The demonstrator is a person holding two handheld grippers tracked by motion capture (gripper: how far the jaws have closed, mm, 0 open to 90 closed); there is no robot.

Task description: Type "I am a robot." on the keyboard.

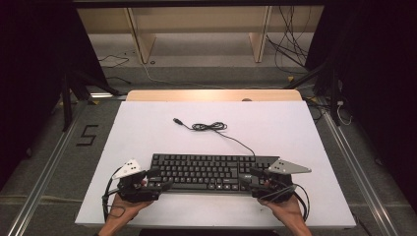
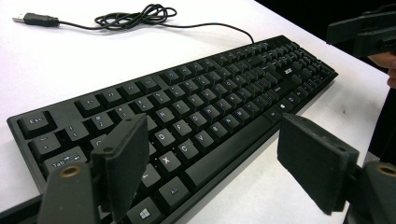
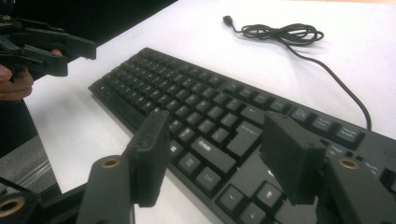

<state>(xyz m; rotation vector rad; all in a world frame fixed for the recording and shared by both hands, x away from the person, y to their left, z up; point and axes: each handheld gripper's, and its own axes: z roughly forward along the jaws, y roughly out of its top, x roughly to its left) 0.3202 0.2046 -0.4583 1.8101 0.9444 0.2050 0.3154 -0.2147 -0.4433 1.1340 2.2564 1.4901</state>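
A flat white rectangular desk (image 1: 147,132) with a pale wooden strip showing along its far edge is carrying two connected things. A long black plastic computer keyboard (image 1: 209,172) is lying flat across the near part of the desk, roughly centred between left and right, its long side running parallel to the near edge. A thin black cable (image 1: 216,129) is trailing from the keyboard's far right corner toward the middle of the desk, bunching into a loose coil there and ending in a plug (image 1: 177,120) lying further left.
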